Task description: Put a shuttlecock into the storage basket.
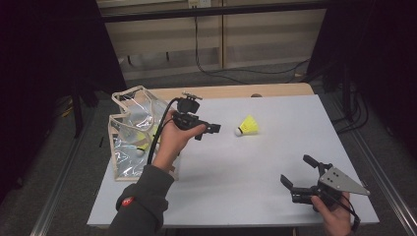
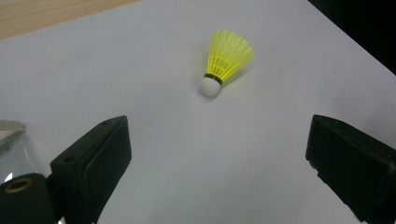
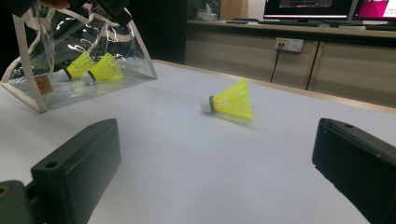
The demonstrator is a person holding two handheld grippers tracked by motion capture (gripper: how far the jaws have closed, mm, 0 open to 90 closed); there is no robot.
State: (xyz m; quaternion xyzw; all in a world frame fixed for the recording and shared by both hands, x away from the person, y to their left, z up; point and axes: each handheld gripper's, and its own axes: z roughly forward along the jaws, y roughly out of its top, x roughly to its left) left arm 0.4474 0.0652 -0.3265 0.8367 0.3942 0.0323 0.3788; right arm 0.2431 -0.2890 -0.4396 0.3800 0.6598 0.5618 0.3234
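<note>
Dim room, dark drapes at both sides, wooden cabinets and trailing cables behind; pale counter [image 1: 236,162] lit from above.

Largest item: clear plastic bag [image 1: 132,129] with cream trim, standing open just behind the left hand-held gripper [image 1: 209,129]. The right gripper view shows two yellow shuttlecocks [image 3: 95,67] already lying inside it.

Left hand-held gripper: jaws wide apart, nothing between them. It sits over the counter just beside the bag and points at the loose shuttlecock [image 1: 247,127].

Right hand-held gripper [image 1: 296,174]: also wide open and empty, low at the near edge, well apart from the shuttlecock, which lies ahead of it and slightly blurred in its own view.

Loose shuttlecock [image 2: 225,59]: on its side on bare counter, straight ahead of the left jaws and near them, white cork end toward the gripper, yellow skirt flaring away.

Judgement on the step: the left gripper looks set to pick it up for the bag.
- Advance until the cork and the dark band sit between the jaws.
- Close there rather than on the skirt, which seems thin and likely to crush or spring out.
- Keep the jaws low, since a side nudge could roll it.
- Right gripper could steady the bag rim for the drop.
</note>
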